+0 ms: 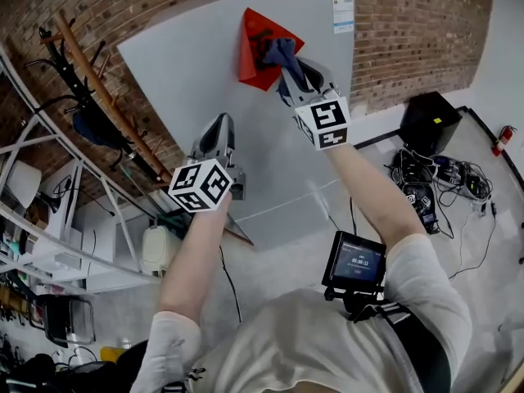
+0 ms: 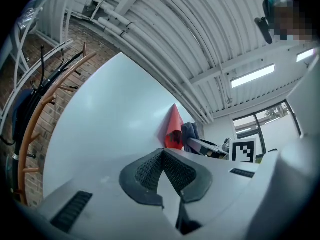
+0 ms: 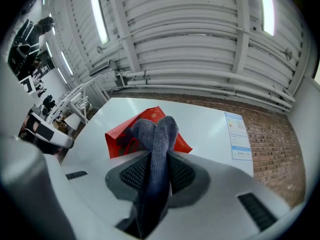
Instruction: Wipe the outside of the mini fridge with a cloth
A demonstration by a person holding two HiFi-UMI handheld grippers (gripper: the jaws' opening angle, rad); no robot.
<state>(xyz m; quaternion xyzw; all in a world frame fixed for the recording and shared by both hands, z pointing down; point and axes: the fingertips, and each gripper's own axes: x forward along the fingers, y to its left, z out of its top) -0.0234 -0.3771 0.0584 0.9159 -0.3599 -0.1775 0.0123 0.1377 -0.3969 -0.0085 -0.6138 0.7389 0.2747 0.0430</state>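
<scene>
1. Brick wall (image 1: pixel 409 39) is filling the back of the room, and the white mini fridge (image 1: pixel 196 72) is standing against it with one broad, plain face turned towards the person.
2. On that face a red diamond-shaped sheet (image 1: pixel 254 56) is sitting close to the top edge, and a small printed label (image 1: pixel 342 8) is sitting in the top right corner.
3. The person is reaching the right gripper (image 1: pixel 291 68) up to the red sheet. Its jaws are clamping a folded blue-grey cloth (image 1: pixel 282 54), which is sticking out past the tips and lying over the sheet's lower right part.
4. Seen from the right gripper view, the cloth (image 3: pixel 157 129) is running straight up between the ribbed pads (image 3: pixel 131 173) as a doubled fold, with the red sheet (image 3: pixel 120 139) showing behind it.
5. The left gripper (image 1: pixel 219 123) is hanging lower, near the left edge of the white face and well apart from the cloth.
6. In the left gripper view its jaws are meeting at the tips (image 2: pixel 162 154) with nothing between them, and I cannot tell whether they are touching the fridge.
7. A wooden coat rack (image 1: pixel 98 97) is leaning along the wall to the left of the fridge, and white shelving (image 1: pixel 49 244) is standing below it.
8. Cables (image 1: pixel 442 178) are lying tangled on the floor to the right, beside a black box (image 1: pixel 430 121).
9. A small lit screen (image 1: pixel 354 262) is sitting on the person's chest.
</scene>
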